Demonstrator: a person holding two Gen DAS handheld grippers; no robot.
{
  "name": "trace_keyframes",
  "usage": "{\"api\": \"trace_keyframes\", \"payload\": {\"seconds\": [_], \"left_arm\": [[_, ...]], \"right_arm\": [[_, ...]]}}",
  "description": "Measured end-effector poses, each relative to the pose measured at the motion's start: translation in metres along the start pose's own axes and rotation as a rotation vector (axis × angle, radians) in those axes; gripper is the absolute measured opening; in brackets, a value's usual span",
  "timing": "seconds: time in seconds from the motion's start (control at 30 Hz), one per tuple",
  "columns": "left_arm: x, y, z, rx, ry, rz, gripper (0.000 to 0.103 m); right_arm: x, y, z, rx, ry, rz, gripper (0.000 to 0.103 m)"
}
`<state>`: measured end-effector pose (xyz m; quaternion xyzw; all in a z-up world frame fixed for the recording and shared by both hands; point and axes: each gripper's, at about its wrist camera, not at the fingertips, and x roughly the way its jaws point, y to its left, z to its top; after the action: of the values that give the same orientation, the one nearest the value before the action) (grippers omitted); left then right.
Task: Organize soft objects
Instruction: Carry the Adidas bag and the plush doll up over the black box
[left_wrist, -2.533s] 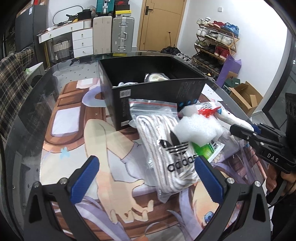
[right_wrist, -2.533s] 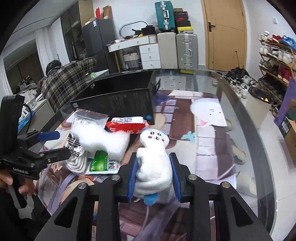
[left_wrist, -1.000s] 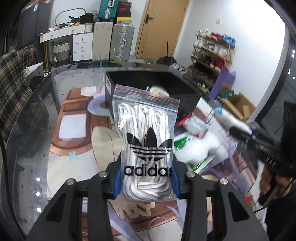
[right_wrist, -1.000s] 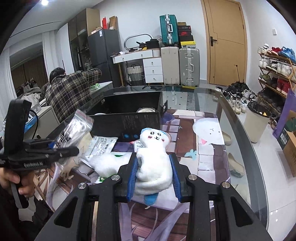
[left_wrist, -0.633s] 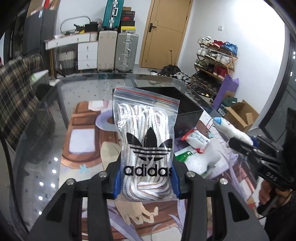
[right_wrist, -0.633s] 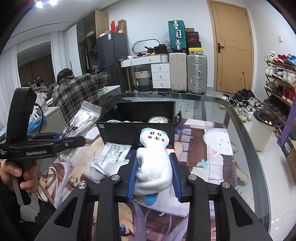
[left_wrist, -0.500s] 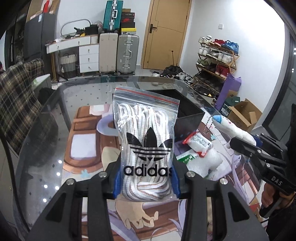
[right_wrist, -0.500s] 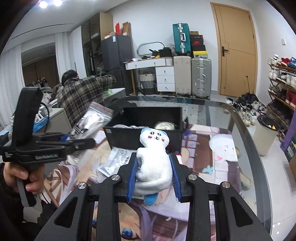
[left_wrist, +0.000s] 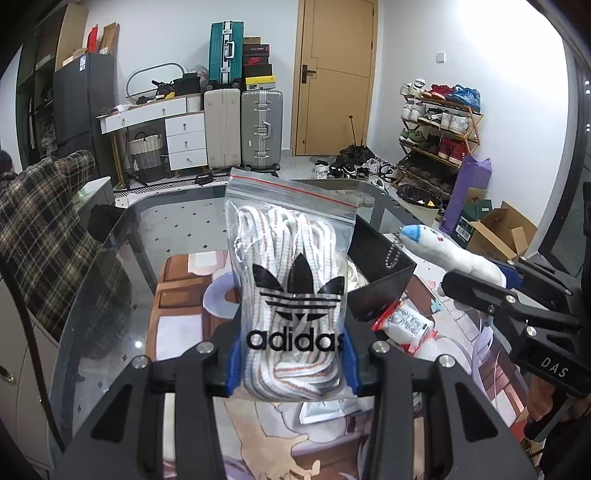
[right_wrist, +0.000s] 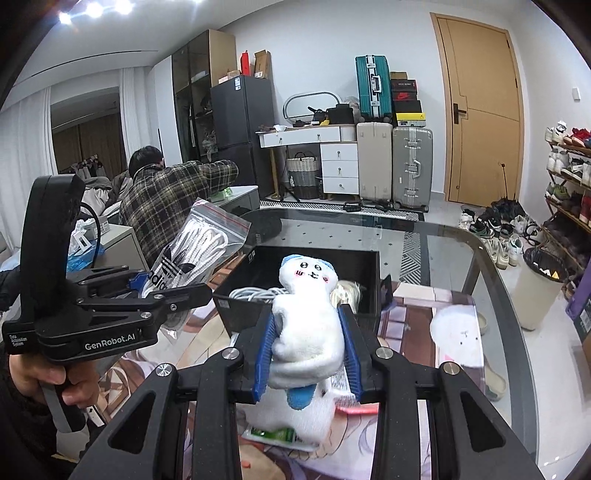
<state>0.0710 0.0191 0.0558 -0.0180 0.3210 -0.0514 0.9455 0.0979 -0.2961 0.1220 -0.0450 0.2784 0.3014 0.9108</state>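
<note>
both grippers rose; laces bag clamped between left pads.

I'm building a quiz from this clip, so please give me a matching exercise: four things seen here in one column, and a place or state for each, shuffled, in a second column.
Things
1. bag of laces
2. white plush toy
3. black box
4. red-edged packet

Places or states
A. lying on the table beside the box
B. clamped in the left gripper
C. open on the table, with a white cable inside
D. clamped in the right gripper

Pairs: 1-B, 2-D, 3-C, 4-A
</note>
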Motion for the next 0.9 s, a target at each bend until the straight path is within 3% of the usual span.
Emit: {"api": "trace_keyframes", "payload": {"seconds": [0.9], "left_arm": [[0.056, 0.009, 0.036, -0.034, 0.093, -0.067, 0.041]], "right_arm": [[0.046, -0.028, 0.023, 0.019, 0.048, -0.014, 0.033]]}}
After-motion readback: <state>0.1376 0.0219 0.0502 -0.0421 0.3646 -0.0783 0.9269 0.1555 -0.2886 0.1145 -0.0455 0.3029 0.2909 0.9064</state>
